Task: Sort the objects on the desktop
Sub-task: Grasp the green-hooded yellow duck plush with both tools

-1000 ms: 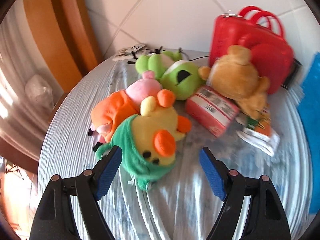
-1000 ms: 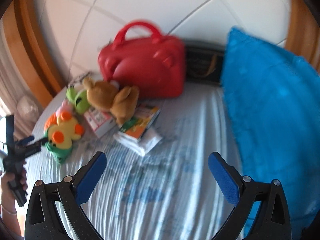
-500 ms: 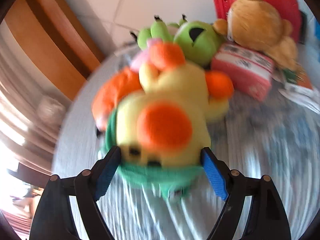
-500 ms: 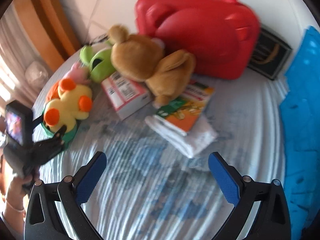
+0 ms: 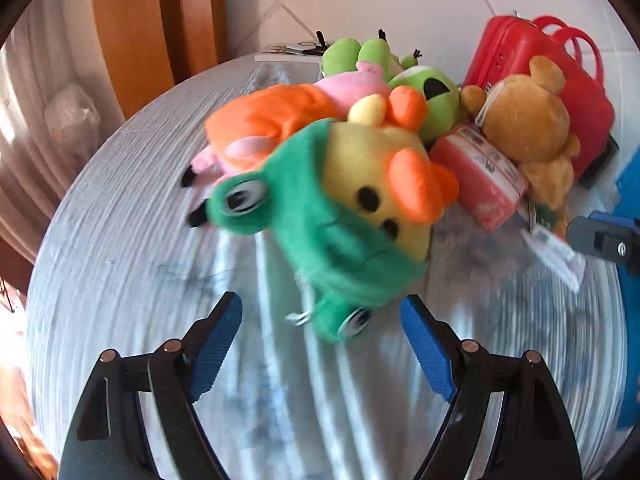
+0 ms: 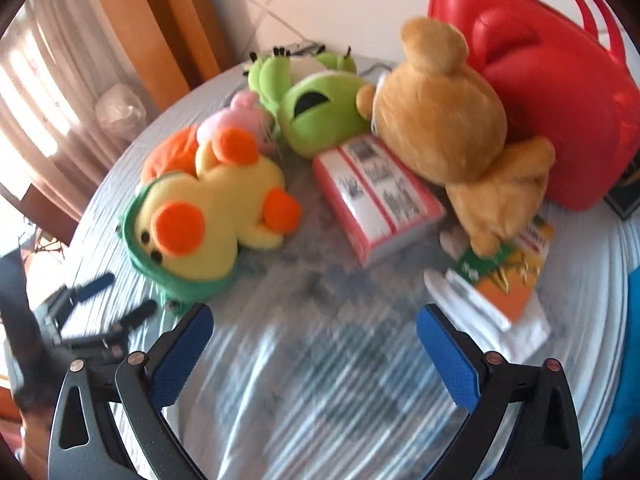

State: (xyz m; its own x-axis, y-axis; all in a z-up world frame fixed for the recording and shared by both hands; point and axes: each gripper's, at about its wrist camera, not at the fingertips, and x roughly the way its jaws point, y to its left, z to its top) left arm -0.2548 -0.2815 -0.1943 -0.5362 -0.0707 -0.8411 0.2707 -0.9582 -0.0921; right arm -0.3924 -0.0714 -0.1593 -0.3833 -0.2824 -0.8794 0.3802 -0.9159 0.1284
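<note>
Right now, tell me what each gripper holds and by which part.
Nothing is held. The left gripper stands open just short of the yellow chick plush in its green hood; the right gripper is open over the bare tablecloth.

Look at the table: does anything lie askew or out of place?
Yes. The brown bear is slumped face down across the pink box and the orange booklet, leaning on the red case. The other plush toys lie toppled in a heap.
</note>
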